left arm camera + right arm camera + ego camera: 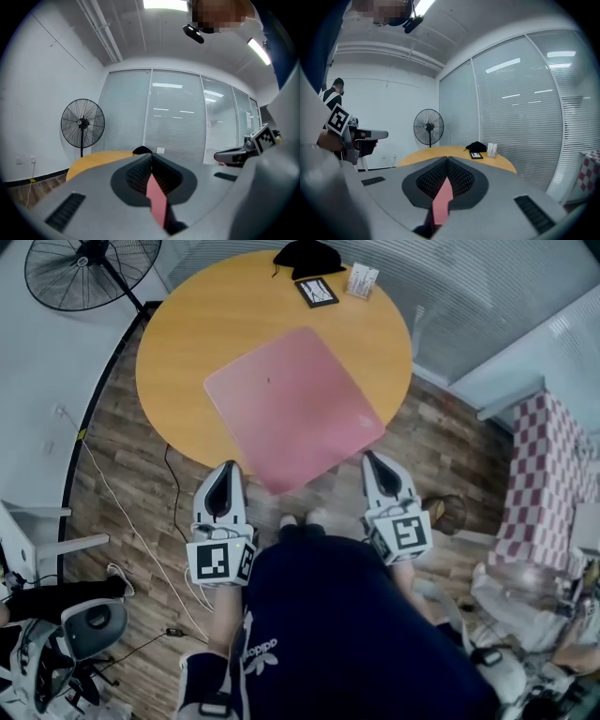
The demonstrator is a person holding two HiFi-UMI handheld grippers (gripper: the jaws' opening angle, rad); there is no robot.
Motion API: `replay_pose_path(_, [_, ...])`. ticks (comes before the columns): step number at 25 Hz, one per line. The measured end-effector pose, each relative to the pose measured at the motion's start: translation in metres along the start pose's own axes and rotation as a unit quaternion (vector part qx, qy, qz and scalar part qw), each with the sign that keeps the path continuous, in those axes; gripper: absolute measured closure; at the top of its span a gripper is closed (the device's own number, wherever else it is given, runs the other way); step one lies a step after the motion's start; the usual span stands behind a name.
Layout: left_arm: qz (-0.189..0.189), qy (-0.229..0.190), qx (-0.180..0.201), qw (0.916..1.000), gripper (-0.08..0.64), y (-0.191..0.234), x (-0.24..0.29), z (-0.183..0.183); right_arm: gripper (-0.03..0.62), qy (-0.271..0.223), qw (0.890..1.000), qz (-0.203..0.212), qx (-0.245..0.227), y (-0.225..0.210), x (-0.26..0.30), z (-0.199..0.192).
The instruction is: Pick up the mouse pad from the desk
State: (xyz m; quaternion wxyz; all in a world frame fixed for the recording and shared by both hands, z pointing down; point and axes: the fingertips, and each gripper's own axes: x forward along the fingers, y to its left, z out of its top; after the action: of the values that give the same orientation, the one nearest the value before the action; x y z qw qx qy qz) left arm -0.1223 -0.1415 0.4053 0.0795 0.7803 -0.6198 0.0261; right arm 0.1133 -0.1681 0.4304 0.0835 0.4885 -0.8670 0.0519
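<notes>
The round table (178, 334) carries the work. The pink mouse pad (291, 404) lies skewed on it, and its near corner juts past the table rim toward the person. This overhang is probably what gives the jaws an edge to close over, since a thin flat sheet offers none while it lies flush on the tabletop.

The left gripper (226, 474) and the right gripper (373, 465) stand at the two near edges of the pad, one on each side of the jutting corner. Taking it at two well-separated points should keep the limp sheet from drooping or folding when raised.

Both grippers point nearly level, in line with the sheet.

Jaw state:
- Left: closed tight, with a thin pink strip of the pad pinched between the ribbed pads.
- Right: the same, closed onto the pad's edge.
</notes>
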Motion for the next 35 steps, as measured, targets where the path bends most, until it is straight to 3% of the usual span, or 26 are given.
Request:
replay_pose_path(12, [0.03,0.012,-0.021,0.9992,0.555,0.014,-0.011,-0.01,0.588,0.011,1.0,0.004,-0.007,0.006,0.002,-0.002])
replay_pose_path(19, [0.004,0.066,-0.07,0.9954,0.535,0.016,-0.008,-0.039,0.589,0.013,1.0,-0.001,-0.015,0.003,0.001,-0.005])
replay_pose_path(23, [-0.027,0.126,-0.127,0.9835,0.455,0.009,-0.003,-0.073,0.589,0.021,1.0,0.003,-0.004,0.009,0.001,-0.01])
replay_pose_path(27, [-0.046,0.184,-0.18,0.9652,0.423,0.005,0.0,-0.115,0.589,0.036,0.999,0.006,0.0,0.01,0.001,-0.019])
replay_pose_path(35, [-0.068,0.305,-0.2,0.9287,0.408,-0.008,0.0,-0.217,0.588,0.07,0.997,0.016,0.003,0.014,0.003,-0.035])
